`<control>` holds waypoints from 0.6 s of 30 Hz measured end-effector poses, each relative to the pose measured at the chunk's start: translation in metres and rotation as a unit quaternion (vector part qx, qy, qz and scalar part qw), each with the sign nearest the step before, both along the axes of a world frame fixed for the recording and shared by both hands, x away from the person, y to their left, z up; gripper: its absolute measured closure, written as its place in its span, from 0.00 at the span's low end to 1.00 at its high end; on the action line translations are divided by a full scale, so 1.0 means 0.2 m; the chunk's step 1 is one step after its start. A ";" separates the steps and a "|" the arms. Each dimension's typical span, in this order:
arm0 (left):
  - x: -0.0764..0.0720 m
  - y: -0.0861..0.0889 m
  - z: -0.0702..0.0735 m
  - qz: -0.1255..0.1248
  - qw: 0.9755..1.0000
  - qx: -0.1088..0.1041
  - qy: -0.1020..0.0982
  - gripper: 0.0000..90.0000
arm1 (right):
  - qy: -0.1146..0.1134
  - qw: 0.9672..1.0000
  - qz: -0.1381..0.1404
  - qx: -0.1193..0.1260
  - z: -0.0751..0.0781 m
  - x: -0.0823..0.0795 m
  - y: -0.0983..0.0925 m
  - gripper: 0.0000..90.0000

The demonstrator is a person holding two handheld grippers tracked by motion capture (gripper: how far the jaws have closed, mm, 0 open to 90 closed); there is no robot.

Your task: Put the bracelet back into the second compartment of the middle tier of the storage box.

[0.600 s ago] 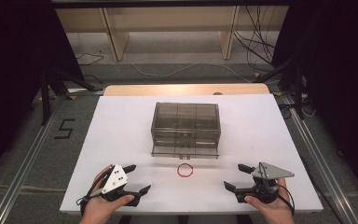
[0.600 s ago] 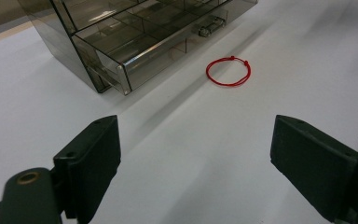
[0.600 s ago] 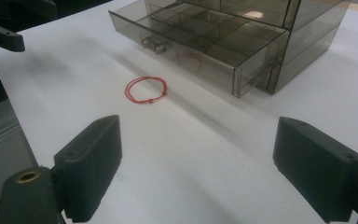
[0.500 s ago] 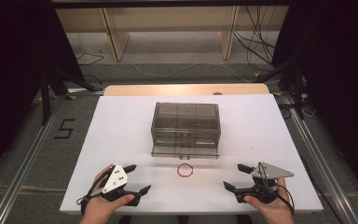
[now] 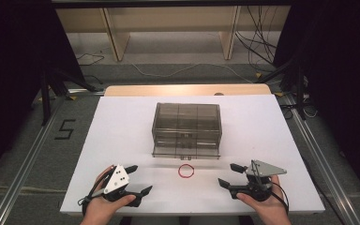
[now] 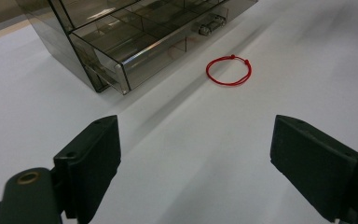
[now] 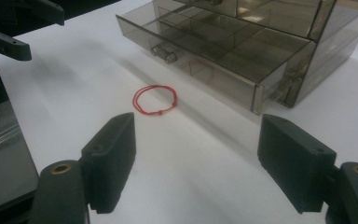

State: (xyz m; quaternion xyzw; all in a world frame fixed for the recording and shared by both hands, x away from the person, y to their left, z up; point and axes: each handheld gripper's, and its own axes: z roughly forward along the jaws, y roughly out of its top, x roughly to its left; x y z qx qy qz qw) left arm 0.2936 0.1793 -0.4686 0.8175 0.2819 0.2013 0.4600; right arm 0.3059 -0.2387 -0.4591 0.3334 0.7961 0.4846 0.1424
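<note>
The right gripper [image 5: 231, 174] rests low near the front edge of the table [image 5: 122, 122], its jaws spread wide with nothing between them; the left gripper [image 5: 138, 179] sits likewise at the other side, jaws apart and empty; both point inward and forward, toward the middle of the table; between the two, slightly ahead of them, lies a red band [image 5: 186, 170], a thin loop flat on the white surface, touched by neither; in the high view it sits a little nearer the right gripper than the left, though the gap is not large; in the right gripper view the band [image 7: 154, 99] lies ahead and to the left of the line between the jaws, so that hand would, I judge, need to swing left and go forward to bring the loop between the pads; in the left gripper view it [image 6: 228, 70] lies ahead and a little right of centre; the band is nearly round, so it offers no long axis to line up with, and a low pinch on one side of the loop seems the likely way to lift it; just behind the band stands a smoky clear drawer box [image 5: 186, 123], its bottom drawer [image 5: 186, 152] pulled out a little toward the person, the handle facing the loop; drawer and band lie near but apart.
</note>
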 end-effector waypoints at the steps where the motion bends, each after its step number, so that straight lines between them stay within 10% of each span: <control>1: 0.00 0.00 0.00 -0.001 1.000 0.000 0.000 0.18 | 0.000 1.000 0.002 -0.001 0.00 0.01 0.01 0.33; 18: 0.00 -0.01 0.00 -0.002 1.000 0.001 0.000 0.18 | 0.018 0.999 0.034 -0.028 -0.03 0.09 0.21 0.42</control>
